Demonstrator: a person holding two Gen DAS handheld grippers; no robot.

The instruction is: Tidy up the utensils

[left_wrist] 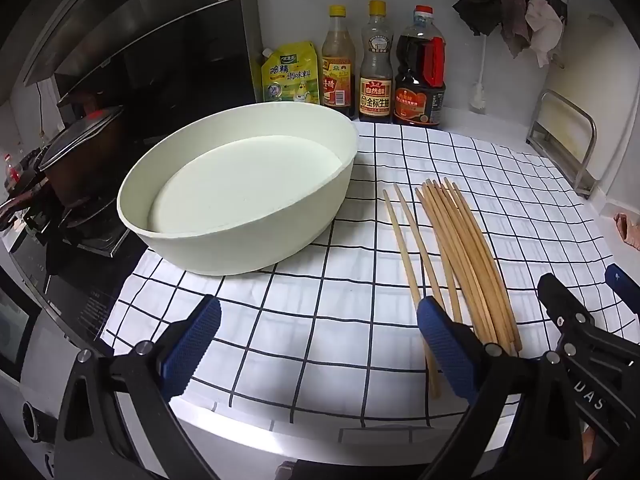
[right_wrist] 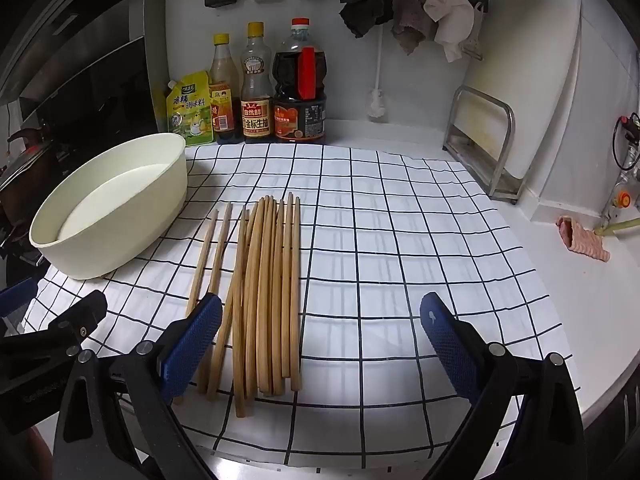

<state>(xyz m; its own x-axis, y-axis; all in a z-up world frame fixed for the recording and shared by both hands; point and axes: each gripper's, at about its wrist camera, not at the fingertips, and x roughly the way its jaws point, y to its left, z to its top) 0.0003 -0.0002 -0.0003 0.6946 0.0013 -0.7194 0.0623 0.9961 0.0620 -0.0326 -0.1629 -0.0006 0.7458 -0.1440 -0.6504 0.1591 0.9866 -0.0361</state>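
Both tools — left (left_wrist: 318, 336) and right (right_wrist: 320, 334) — are held spread apart, empty, low in frame; chopsticks (right_wrist: 264, 292) are laid loose at centre beside the bowl (right_wrist: 116, 240) — likely for collecting.

In the left wrist view, the near ends of the chopsticks (left_wrist: 452, 256) pass behind the right-hand blue pad of the left gripper (left_wrist: 318, 344). In the right wrist view, two chopsticks (right_wrist: 264, 288) run under the left-hand pad of the right gripper (right_wrist: 320, 344), ends hidden. Left of those jaws, the bowl's (right_wrist: 120, 216) far base is hidden by its own wall. Bottle (right_wrist: 256, 84) labels are too small to read
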